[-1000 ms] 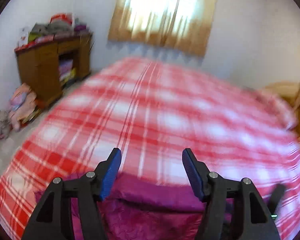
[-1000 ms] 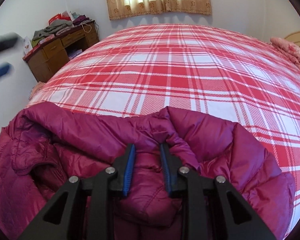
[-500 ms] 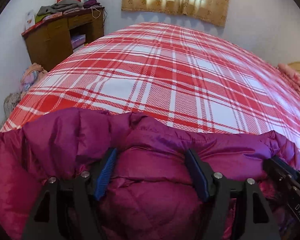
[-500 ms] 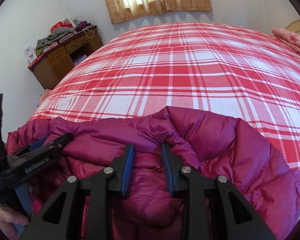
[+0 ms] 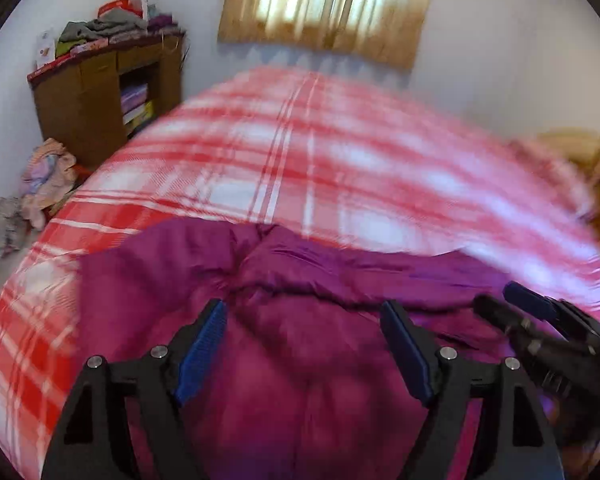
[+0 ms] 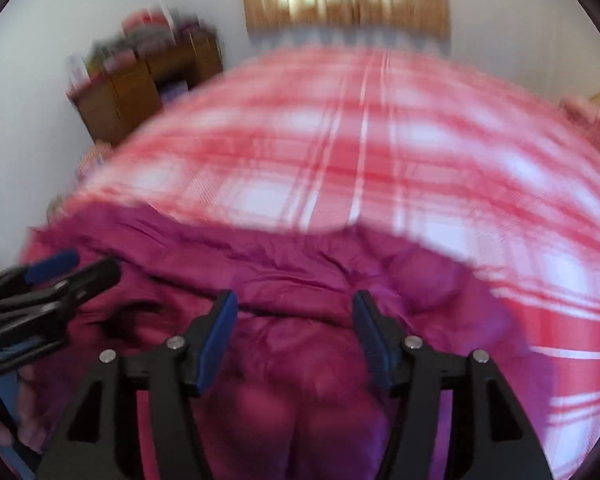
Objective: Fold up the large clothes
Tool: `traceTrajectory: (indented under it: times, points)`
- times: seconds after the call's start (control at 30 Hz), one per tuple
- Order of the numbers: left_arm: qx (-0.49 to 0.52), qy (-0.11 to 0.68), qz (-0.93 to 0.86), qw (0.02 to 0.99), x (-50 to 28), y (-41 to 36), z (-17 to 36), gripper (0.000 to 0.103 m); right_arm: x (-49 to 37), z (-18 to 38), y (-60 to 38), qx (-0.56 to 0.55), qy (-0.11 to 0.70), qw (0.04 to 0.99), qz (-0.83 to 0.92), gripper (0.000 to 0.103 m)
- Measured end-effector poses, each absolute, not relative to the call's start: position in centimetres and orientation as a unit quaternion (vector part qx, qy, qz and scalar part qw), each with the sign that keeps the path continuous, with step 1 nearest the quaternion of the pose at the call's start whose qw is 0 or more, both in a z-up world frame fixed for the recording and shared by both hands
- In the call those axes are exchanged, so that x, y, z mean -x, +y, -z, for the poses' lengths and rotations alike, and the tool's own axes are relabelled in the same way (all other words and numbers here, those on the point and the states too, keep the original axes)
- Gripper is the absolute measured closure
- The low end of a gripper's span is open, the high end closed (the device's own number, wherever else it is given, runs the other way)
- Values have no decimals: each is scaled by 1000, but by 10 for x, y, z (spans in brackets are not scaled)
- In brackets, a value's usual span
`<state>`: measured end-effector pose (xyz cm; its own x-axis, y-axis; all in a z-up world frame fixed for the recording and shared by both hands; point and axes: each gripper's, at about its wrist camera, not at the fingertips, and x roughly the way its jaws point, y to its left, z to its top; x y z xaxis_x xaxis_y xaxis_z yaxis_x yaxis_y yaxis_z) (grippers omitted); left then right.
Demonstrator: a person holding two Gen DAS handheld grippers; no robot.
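both tools, left tool (image 5: 302, 322) and right tool (image 6: 294, 314), are opening wide above a magenta puffer jacket (image 5: 300, 360), neither pinching its fabric. the jacket lies bunched on the near edge of a red plaid bed (image 5: 300, 168).

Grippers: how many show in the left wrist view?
2. The left gripper fills the bottom centre, jaws opening above the magenta jacket with nothing pinched. The right gripper enters at the right edge, over the jacket's right side.

Magenta jacket (image 5: 300, 360) of quilted, faintly shiny cloth; bedspread (image 5: 340, 168) matt woven plaid; cabinet (image 5: 84, 100) wood.
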<state>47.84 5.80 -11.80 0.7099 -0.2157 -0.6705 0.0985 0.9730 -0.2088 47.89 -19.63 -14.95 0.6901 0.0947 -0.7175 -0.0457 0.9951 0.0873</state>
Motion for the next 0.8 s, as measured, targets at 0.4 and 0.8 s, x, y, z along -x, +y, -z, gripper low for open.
traceTrajectory:
  times: [0.4,0.8]
  points:
    - [145,311,119,932,-238,189,69,24,-168,16,-278,-98,229,968,-28,28]
    - [149,345,88,922,-136,223,104,23,28,-60,-323,-79,201,976,-33,26]
